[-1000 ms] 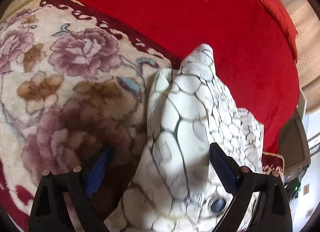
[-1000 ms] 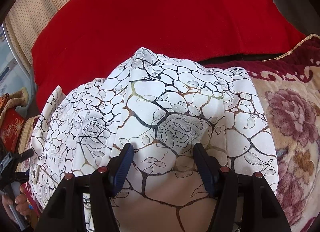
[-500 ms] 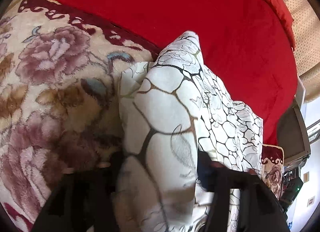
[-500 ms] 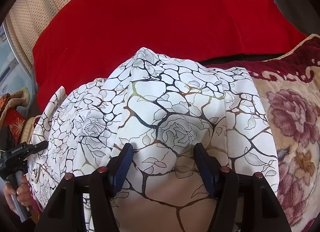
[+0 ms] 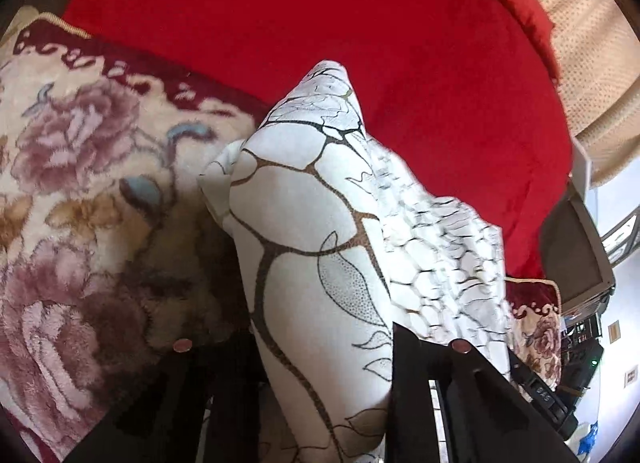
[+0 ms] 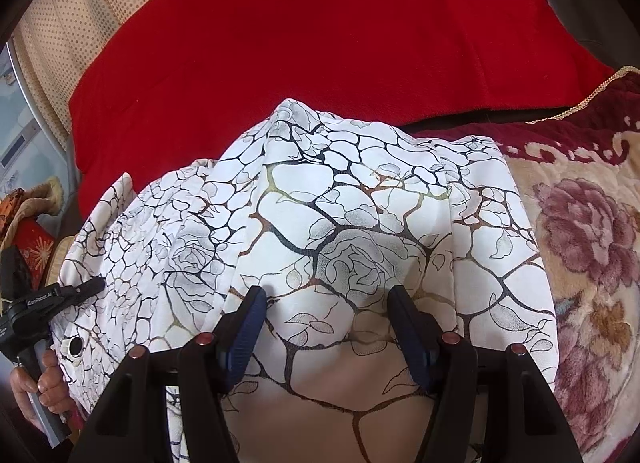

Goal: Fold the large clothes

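A large white garment with a black and gold cracked-line rose print (image 6: 328, 207) lies bunched on a floral blanket. In the left wrist view a thick fold of it (image 5: 320, 247) runs between my left gripper's (image 5: 320, 337) fingers, which look closed on it. In the right wrist view my right gripper (image 6: 324, 303) stands with fingers apart, pressed onto the garment's top; no fold is pinched between them. The left gripper (image 6: 52, 299) shows at the garment's left edge, held by a hand.
A cream blanket with mauve roses and a maroon border (image 5: 80, 167) (image 6: 592, 247) covers the near surface. A red cover (image 5: 360, 23) (image 6: 320, 31) lies behind the garment. A beige dotted surface (image 6: 60, 23) and furniture (image 5: 576, 247) stand at the edges.
My left gripper has closed on a fold of the garment and lifted it toward the camera. My right gripper has stayed in place on the garment.
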Motion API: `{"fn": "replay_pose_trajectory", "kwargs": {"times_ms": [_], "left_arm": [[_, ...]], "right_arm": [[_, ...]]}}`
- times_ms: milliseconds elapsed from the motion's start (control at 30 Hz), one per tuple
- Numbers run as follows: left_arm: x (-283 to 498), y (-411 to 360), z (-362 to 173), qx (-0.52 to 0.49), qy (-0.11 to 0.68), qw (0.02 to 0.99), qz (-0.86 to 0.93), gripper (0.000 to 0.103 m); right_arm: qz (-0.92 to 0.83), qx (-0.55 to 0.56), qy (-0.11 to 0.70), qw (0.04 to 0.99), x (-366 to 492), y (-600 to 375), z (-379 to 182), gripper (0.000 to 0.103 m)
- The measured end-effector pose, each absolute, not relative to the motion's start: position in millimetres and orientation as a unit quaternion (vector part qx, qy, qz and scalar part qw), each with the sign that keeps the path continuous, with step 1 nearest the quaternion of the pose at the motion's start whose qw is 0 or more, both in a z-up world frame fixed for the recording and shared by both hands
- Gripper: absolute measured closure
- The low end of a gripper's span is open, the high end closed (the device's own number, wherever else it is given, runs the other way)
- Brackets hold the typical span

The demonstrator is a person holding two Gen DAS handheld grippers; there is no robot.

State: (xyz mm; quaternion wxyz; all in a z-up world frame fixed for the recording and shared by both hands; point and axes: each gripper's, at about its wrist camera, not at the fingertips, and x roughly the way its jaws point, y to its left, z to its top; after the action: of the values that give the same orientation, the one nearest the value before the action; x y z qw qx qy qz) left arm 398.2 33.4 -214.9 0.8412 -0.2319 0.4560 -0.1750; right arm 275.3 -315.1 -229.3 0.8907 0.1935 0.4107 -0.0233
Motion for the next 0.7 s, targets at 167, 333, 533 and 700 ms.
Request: {"fn": "replay_pose_trajectory", "kwargs": {"times_ms": [167,333,533,700], "left_arm": [[396.2,22.6,-214.0,-0.219,0.458,0.843,-0.177,0.063],[395.3,23.7,-223.4,-0.239,0.466,0.836,-0.164,0.081],[376.0,24.6,-196.2,-0.219,0.436,0.858,-0.160,0.085],[357.4,-10.2,-147.4,-0.150,0.419,0.880,-0.166,0.085]], "right_arm": [[-0.004,0.239,0.380,0.894,267.4,-331.1,-217.0,0.044],[0.021,0.246,0.344,0.906,276.0,-335.5,-199.3,0.049],[0.019,0.268,0.437,0.858,303.8,-333.0,-233.9,0.055],[0.032,0.310,0.418,0.853,297.3,-348.6,-225.5,0.055]]}}
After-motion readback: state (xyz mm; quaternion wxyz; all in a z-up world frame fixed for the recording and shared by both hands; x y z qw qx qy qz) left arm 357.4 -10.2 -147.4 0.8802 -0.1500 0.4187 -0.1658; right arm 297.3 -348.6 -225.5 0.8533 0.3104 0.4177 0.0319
